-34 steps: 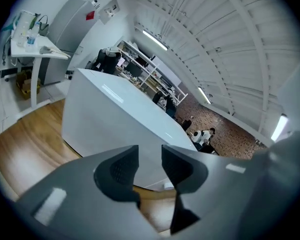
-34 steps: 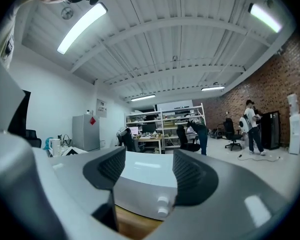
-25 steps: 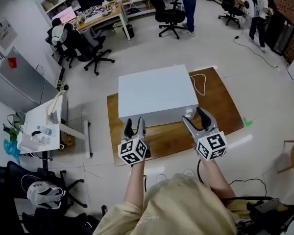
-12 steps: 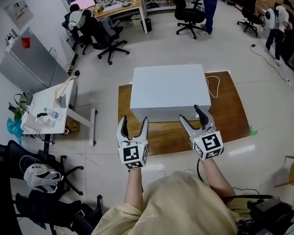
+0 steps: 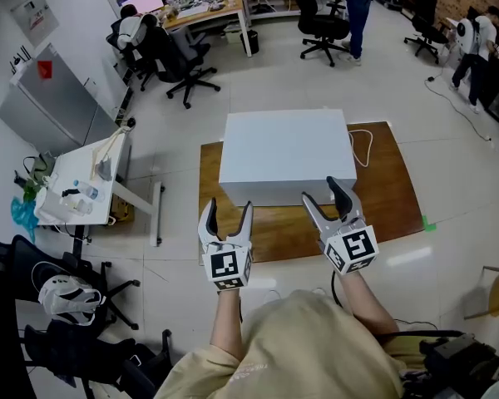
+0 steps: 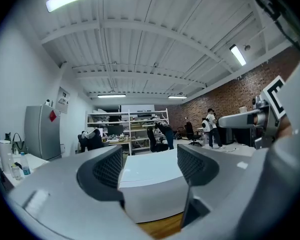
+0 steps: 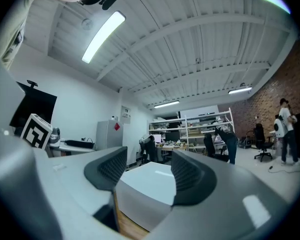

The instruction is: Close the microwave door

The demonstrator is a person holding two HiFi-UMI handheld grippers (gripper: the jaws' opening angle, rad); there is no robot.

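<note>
The microwave (image 5: 284, 152) is a white box on a low wooden table (image 5: 387, 194); from above no door stands out from its front. My left gripper (image 5: 228, 210) hovers just before the box's front left corner, jaws open and empty. My right gripper (image 5: 322, 191) sits at the front right corner, its jaws also apart with nothing between them. In the left gripper view the microwave (image 6: 152, 189) fills the gap between the fingers (image 6: 107, 169). The right gripper view shows the microwave (image 7: 145, 184) beyond its fingers (image 7: 190, 176).
A white cable (image 5: 362, 148) loops on the table right of the microwave. A small white table (image 5: 79, 194) with bottles stands at the left, a grey fridge (image 5: 50, 106) behind it. Office chairs (image 5: 183, 69), desks and standing people fill the far side.
The left gripper's jaws have spread wide and it has rolled upright and lifted a little. The right gripper has shifted slightly along the microwave's front.
</note>
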